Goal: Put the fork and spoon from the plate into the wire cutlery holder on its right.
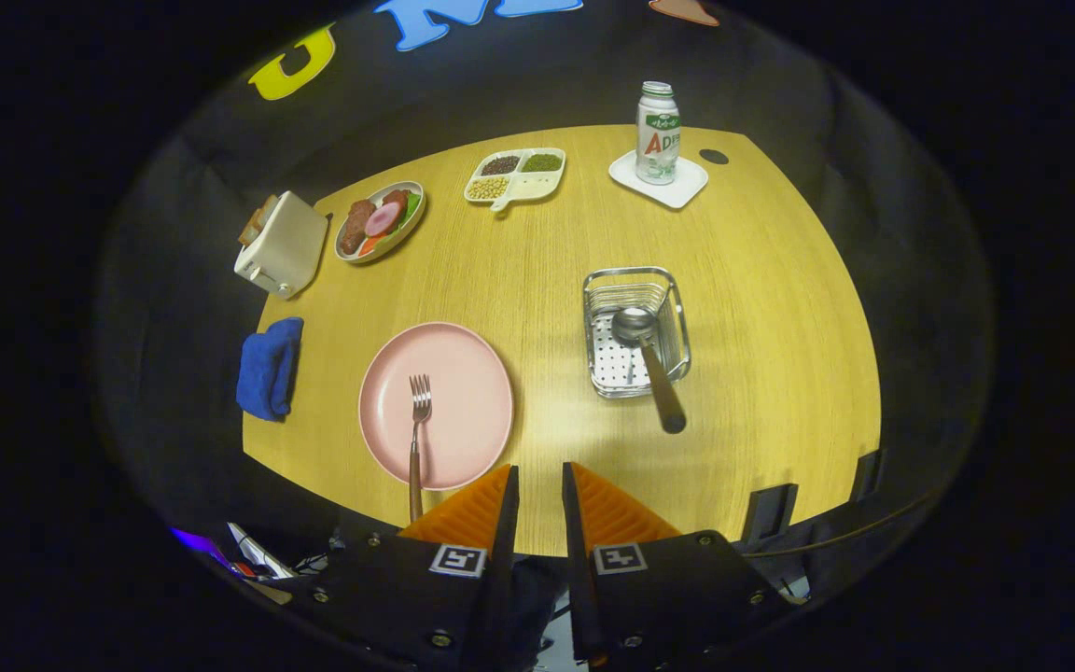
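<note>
Table (761, 308): wood-grain top, matt, smooth. Plate (472, 373): smooth, faint sheen, looks like plastic or glazed ceramic; cannot tell which. Fork (418, 411): polished metal tines, darker matt handle. Cutlery holder (677, 322): shiny metal wire, perforated metal floor. Spoon (635, 325): glossy metal bowl, dark matt handle. Cloth (269, 369) at table's left edge: soft, nappy fabric. Gripper (540, 478): fingers slightly parted, holding nothing, ridged pads.

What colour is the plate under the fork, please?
Pink plate, clearest in the gripper view.
</note>
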Tool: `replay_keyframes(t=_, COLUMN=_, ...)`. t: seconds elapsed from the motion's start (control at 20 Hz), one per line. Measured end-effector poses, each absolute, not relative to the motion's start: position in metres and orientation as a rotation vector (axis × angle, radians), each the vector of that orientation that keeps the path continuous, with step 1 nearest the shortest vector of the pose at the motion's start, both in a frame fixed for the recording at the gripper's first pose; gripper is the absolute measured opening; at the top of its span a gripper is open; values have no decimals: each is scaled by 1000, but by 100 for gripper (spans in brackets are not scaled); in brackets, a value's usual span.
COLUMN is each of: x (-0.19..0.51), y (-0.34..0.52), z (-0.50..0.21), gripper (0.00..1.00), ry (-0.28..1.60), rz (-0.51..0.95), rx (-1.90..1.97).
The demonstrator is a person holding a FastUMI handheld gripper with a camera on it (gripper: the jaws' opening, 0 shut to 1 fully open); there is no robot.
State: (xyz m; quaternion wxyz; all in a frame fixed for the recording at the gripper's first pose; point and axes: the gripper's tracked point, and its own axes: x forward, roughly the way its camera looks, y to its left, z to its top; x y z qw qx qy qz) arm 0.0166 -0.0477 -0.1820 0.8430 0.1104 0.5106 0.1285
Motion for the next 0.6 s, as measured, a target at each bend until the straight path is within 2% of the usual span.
replay_keyframes(t=0.6, x=27, y=63, z=-242, gripper=28, ry=1187, rz=384, rx=190)
